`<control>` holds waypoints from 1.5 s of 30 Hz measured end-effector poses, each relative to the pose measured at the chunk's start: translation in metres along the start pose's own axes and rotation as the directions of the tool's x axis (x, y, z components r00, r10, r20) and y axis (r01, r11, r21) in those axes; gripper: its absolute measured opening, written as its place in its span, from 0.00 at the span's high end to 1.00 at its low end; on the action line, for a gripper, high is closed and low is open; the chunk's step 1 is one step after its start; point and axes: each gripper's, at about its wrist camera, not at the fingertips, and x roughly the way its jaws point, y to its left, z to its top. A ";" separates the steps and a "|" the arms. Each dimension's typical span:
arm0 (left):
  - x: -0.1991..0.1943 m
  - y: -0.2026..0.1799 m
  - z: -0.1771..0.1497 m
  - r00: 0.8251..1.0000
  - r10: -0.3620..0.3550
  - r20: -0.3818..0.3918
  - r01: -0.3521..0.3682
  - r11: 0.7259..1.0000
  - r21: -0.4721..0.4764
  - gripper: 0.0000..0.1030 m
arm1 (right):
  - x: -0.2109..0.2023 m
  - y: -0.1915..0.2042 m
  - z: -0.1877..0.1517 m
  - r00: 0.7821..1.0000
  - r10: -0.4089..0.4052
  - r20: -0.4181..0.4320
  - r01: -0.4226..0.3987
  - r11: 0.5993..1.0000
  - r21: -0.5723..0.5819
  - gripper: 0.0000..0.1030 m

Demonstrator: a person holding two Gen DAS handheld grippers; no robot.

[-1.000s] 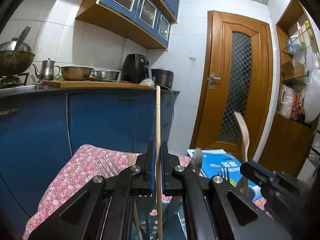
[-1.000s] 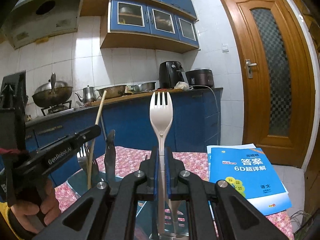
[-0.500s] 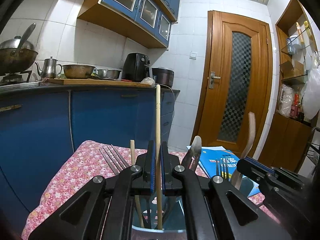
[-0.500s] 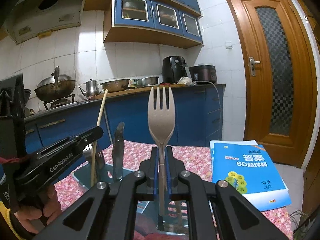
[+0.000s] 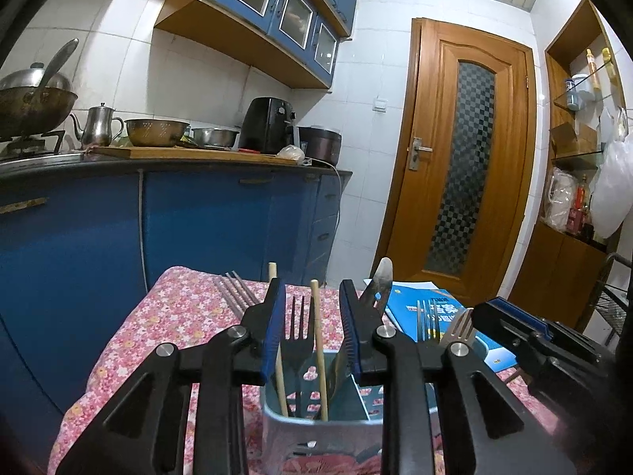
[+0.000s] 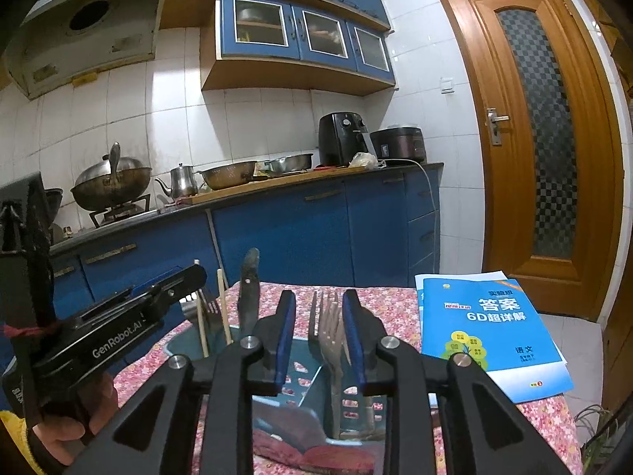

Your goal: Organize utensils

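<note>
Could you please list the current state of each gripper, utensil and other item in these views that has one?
Left gripper: open, empty.
Right gripper: open, empty.
Chopstick: upright in the utensil caddy, between the left fingers, untouched.
Beige fork: standing in the caddy, tines up.
Dark fork: standing, tines up.
Knife: blade up in the caddy.
Workbook: closed, flat.
Door: shut.

Left gripper (image 5: pixel 312 328) with blue-padded jaws spread apart, nothing clamped between them. Right gripper (image 6: pixel 318 332) likewise parted, fingers pointing forward. Bare hand (image 6: pixel 75 423) wrapped around the left gripper's body, seen at lower left of right-wrist view.
</note>
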 end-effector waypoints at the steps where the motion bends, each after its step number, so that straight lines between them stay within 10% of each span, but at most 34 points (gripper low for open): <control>1: -0.004 0.001 0.000 1.000 0.000 -0.002 0.000 1.000 -0.003 0.73 | -0.003 0.001 0.000 1.000 0.000 0.002 0.000 1.000 0.002 0.71; 30: -0.146 0.000 -0.031 0.983 0.046 -0.176 -0.033 0.996 0.078 0.39 | -0.133 0.069 -0.027 1.000 -0.009 -0.026 0.009 1.000 -0.002 0.37; 45: -0.176 0.002 -0.083 0.984 0.131 -0.123 -0.119 0.988 0.102 0.15 | -0.155 0.062 -0.087 0.994 -0.096 -0.044 0.097 0.995 0.023 0.05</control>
